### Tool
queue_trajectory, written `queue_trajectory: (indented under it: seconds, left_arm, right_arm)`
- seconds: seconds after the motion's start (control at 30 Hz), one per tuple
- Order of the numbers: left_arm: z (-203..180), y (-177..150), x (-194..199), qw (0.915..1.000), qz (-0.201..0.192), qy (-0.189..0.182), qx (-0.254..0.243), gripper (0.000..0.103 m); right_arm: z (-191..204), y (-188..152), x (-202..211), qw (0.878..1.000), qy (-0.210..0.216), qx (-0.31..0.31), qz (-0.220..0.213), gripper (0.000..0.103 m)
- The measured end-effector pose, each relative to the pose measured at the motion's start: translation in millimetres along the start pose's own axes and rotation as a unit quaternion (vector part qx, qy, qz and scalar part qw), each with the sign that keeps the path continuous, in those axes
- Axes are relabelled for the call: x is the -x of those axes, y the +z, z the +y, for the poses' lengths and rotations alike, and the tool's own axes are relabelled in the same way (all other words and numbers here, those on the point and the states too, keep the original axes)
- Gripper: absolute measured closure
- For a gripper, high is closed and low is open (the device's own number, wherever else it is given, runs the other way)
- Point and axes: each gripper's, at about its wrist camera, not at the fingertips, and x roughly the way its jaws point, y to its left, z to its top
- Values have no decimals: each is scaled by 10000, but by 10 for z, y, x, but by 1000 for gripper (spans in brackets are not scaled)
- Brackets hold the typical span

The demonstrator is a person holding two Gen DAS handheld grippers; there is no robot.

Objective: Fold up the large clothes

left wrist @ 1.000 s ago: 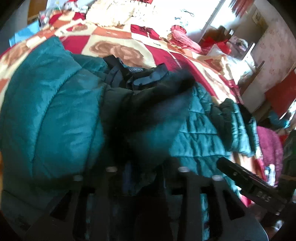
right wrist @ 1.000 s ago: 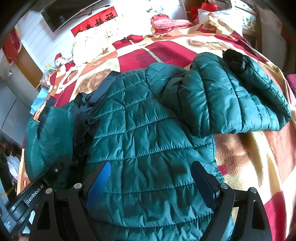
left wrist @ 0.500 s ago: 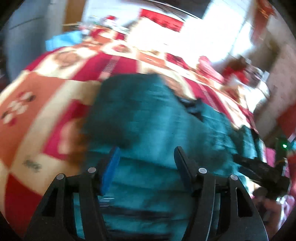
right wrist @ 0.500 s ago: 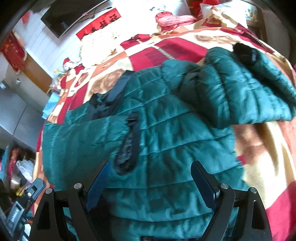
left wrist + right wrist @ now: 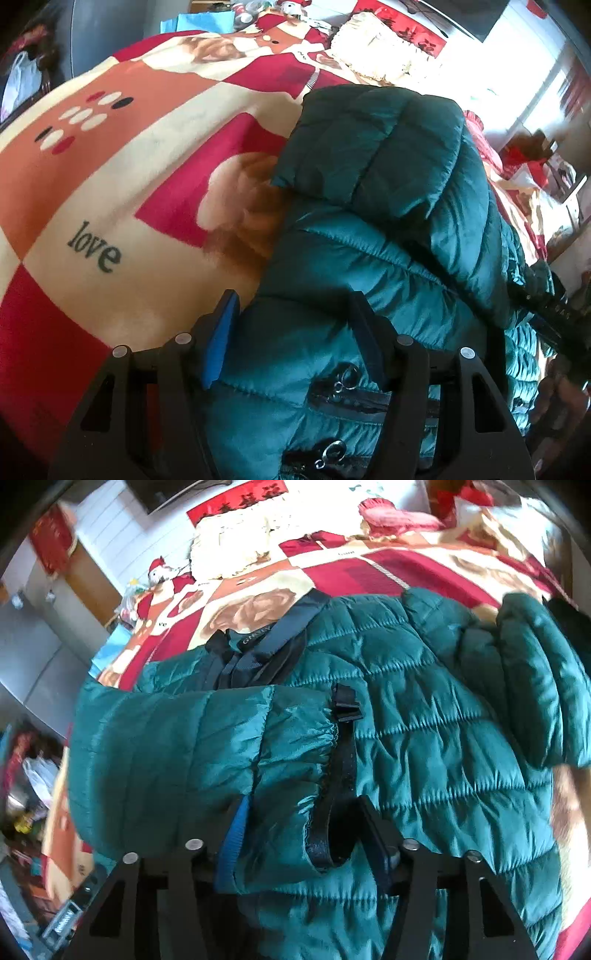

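**Both tongs are working on the green jacket**

Left gripper is standing half spread, its fingers straddling the hem of the teal puffer jacket, which is lying on the patterned blanket from 12 to 5 o'clock. Right gripper is closing, and the folded sleeve cuff with its black strap is sitting between the fingers at 6 o'clock.

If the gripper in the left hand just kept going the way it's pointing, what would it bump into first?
Most likely the teal quilted puffer jacket: its padded fabric already sits between the left gripper fingers, right ahead, on the red patterned blanket.
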Motion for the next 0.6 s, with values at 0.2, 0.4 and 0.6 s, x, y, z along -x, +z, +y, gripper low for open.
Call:
queue_trajectory:
  seconds: [0.2, 0.4, 0.6]
  left_arm:
    - [20, 5, -41, 10000, -70, -32, 23, 40]
    - [43, 12, -51, 9999, -97, -64, 23, 40]
    - [-14, 99, 83, 9997, -223, -54, -130, 40]
  right_arm:
    - [286, 161, 363, 9886, -611, 1055, -885, 86]
    - [162, 406, 704, 9708, -1266, 1220, -1629, 88]
    - [-268, 621, 472, 9787, -1493, 612, -1272, 90]
